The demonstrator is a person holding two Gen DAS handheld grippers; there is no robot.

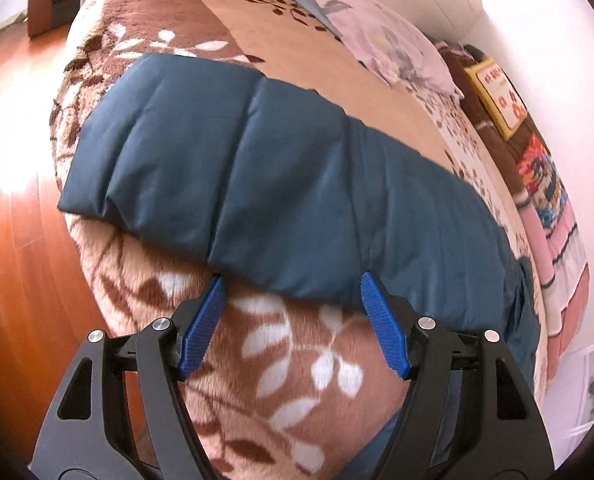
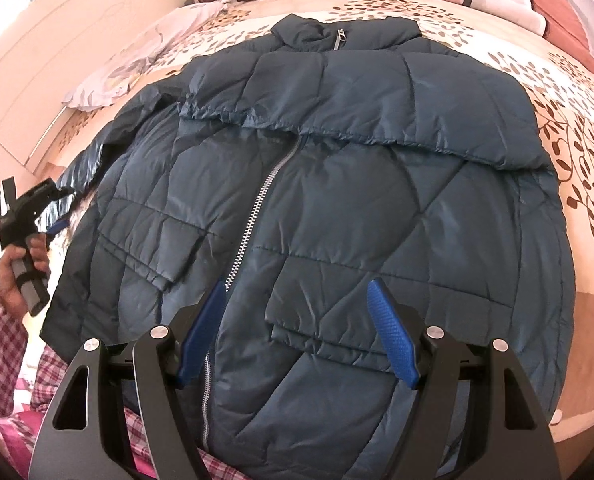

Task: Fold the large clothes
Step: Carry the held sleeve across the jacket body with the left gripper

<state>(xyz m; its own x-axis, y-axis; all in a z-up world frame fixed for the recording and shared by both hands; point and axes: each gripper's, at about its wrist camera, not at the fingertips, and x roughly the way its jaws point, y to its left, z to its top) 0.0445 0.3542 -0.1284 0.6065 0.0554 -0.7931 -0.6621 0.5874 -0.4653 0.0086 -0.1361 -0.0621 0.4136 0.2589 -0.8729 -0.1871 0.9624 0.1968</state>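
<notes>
Both fisheye views are brightly lit by daylight. In the left wrist view, strong glare washes out the wooden floor (image 1: 13, 152) at the left edge into a white patch, and the wall (image 1: 557, 40) at the upper right is overexposed. Straight lines bulge outward, and dark corners frame each circular picture. In the right wrist view, the blue jacket (image 2: 337, 220) shows soft sheen on its quilted panels, with shallow shadows in the folds. The headboard (image 2: 37, 60) looks pale and blown out. Edges are slightly soft; centres stay sharp.
</notes>
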